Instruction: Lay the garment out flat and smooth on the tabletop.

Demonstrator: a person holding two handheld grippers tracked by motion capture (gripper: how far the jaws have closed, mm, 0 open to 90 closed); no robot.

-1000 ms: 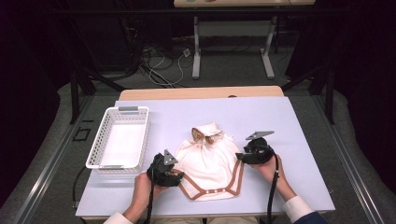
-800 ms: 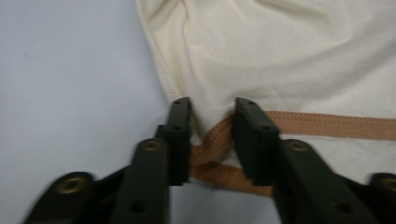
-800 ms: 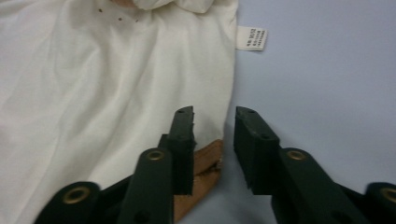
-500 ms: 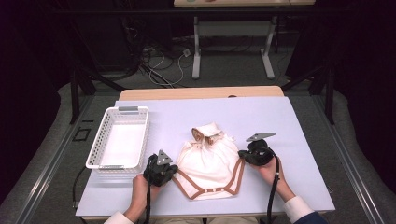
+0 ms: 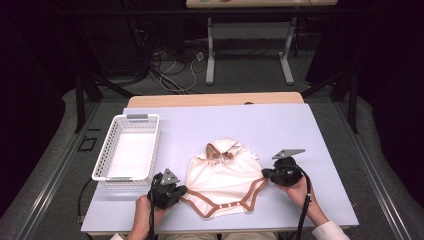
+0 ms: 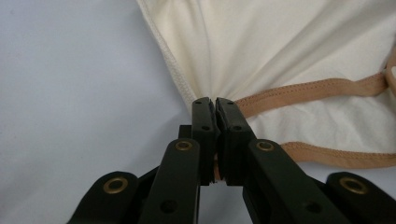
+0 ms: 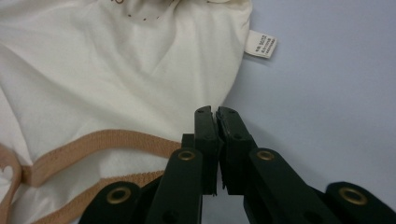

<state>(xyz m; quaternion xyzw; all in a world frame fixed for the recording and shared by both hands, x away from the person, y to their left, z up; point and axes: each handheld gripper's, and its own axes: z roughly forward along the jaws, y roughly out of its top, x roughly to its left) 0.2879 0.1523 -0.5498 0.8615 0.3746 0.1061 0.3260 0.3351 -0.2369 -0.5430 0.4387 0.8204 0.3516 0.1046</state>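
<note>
While both jaws pinch the cream bodysuit (image 5: 224,174) at mid-table, white basket (image 5: 128,148) at left holds nothing
I see left gripper (image 6: 215,103) clamped on its hem corner, right gripper (image 7: 215,112) on its edge; right pinch point hidden

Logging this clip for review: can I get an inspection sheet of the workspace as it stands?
Surface: pale table top, bare around the work.
Job's things: cream baby bodysuit with tan trim, lying flat near the front edge; white care label at its side.
Clutter: empty white basket at the left.
Grippers: left gripper shut on the bodysuit's edge; right gripper shut at the bodysuit's opposite edge.
Cables: one trails from each gripper; loose cables on the floor behind.
Surroundings: dark room, second table beyond.
</note>
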